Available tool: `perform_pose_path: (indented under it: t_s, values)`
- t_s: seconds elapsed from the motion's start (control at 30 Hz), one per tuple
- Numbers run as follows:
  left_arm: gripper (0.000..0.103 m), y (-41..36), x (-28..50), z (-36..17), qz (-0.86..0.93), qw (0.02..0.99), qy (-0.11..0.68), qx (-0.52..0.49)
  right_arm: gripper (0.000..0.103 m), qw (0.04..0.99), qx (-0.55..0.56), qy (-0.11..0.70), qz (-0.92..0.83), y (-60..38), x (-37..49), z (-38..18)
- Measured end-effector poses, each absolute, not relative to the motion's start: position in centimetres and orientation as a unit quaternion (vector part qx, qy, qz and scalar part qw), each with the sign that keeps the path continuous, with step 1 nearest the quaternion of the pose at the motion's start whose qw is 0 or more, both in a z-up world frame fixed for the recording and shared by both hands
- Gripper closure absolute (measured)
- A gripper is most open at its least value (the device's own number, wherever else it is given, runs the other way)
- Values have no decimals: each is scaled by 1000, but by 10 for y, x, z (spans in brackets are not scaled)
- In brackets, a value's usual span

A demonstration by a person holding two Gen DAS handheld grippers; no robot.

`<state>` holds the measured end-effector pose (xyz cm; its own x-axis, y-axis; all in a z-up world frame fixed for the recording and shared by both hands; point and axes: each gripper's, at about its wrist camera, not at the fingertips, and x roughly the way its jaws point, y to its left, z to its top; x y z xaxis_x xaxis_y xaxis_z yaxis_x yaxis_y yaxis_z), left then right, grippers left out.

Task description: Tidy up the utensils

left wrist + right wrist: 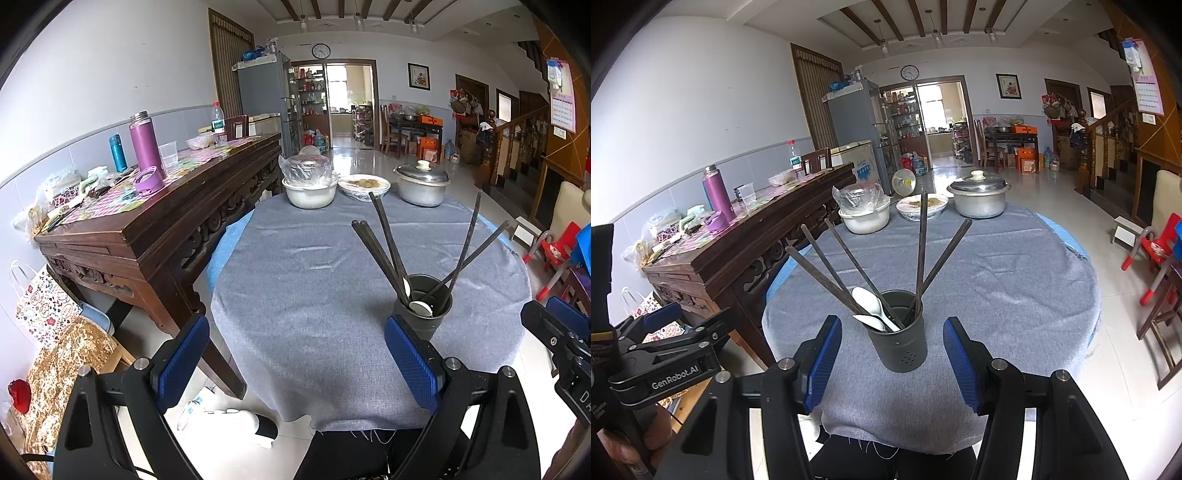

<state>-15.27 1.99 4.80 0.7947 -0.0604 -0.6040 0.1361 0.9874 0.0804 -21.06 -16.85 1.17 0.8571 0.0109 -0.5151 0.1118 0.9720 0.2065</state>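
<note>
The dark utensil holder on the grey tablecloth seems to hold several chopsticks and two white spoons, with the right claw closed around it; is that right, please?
Not quite: the right claw is open, its blue pads clear of the utensil holder on both sides, as the right wrist view shows. The rest stands: the holder sits on the grey tablecloth with several chopsticks and two white spoons.

A wide stretch of bare cloth is lying open across the middle of the round table, between the near edge and the far edge. Near the near edge the dark utensil holder is standing upright, its chopsticks fanning out left and right above it and crowding any approach from overhead. Along the far edge a white basin, a plate and a lidded pot are standing in a row. A wooden sideboard is hemming in the table's left edge.
</note>
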Motion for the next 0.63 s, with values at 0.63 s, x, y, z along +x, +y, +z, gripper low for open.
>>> perform_pose_path:
  t_s: [0.63]
  values:
    - [7, 20, -131, 29, -46, 941, 330, 65, 42, 947, 131, 291, -38, -184, -190, -8]
